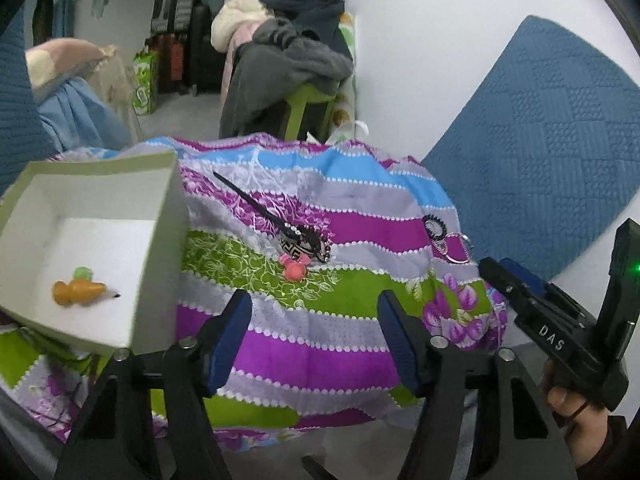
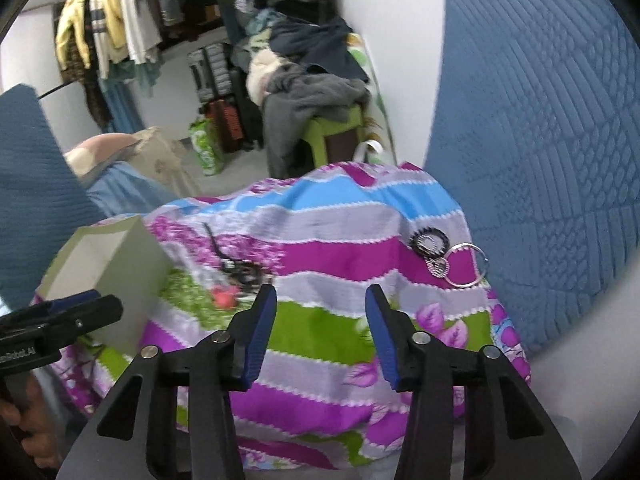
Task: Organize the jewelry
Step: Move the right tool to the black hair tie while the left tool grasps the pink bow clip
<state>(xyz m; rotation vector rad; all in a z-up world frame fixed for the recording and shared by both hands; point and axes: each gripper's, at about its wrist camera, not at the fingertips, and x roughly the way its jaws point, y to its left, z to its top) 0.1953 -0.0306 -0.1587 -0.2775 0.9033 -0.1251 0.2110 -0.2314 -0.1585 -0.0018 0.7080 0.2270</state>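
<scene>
Both claws hang spread and empty over the striped cloth (image 1: 320,320) — the left gripper (image 1: 316,304) beside the white box (image 1: 160,216), the right gripper (image 2: 320,300) further right. An orange charm (image 1: 76,290) lies inside the box; a pink charm (image 1: 295,267), black hair stick (image 1: 256,204), black coil tie (image 2: 428,242) and silver ring (image 2: 466,266) lie on the cloth
</scene>
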